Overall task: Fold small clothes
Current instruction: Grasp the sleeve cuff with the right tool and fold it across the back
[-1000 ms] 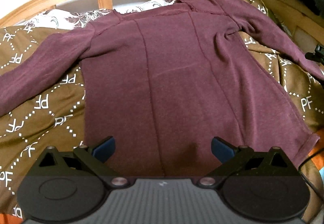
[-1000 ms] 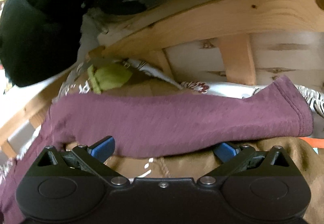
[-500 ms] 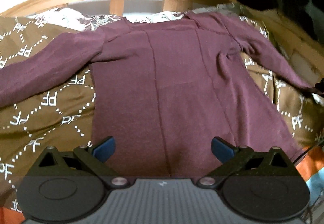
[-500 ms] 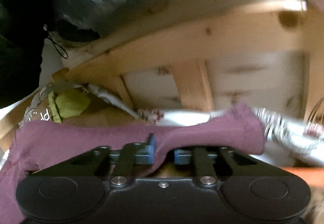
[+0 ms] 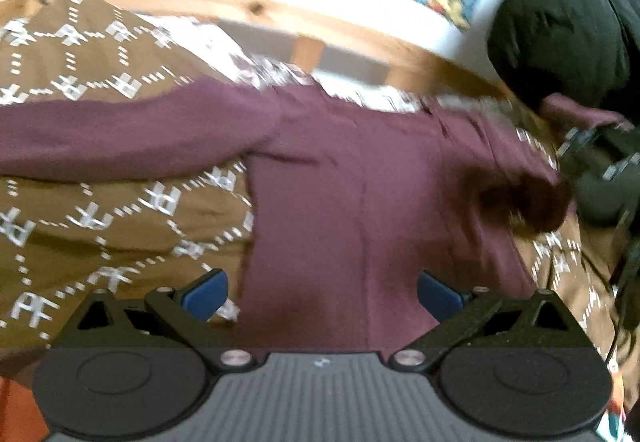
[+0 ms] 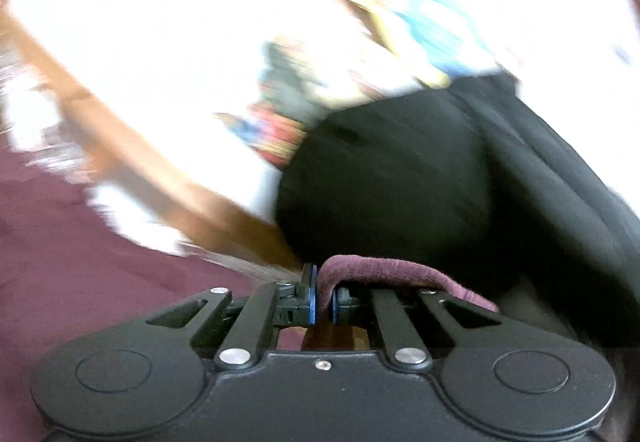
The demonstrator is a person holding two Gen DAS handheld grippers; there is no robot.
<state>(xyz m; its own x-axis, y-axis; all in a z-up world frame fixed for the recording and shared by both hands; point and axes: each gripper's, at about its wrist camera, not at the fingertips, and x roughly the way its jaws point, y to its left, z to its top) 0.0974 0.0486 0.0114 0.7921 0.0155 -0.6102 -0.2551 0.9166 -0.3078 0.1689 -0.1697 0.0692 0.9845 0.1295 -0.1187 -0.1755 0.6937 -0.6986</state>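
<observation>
So the maroon top (image 5: 360, 178) was lying flat on the brown patterned bedspread (image 5: 100, 210), neck end toward the wooden headboard (image 5: 248, 8), hem end toward the left gripper (image 5: 322, 292). Its long axis ran from that gripper straight up to the headboard, with one sleeve (image 5: 120, 134) stretched out sideways across the bedspread.

The left gripper had its blue pads (image 5: 204, 292) spread wide, hanging just over the hem with nothing between them, as far as I could tell not touching the cloth.

The right gripper (image 6: 322, 300) was the one doing the work: pads pressed together and pinching the other sleeve's cuff (image 6: 396, 274), which looped up over the fingers. In the left wrist view that sleeve was bunched up off the bedspread at the top's far side from the stretched sleeve.

My read: the fold needs that cuff carried inward across the body, toward the stretched sleeve, crosswise to the top's long axis. The right hand was clearly nearer for that. Everything was pretty blurry, so take the finer details loosely.
</observation>
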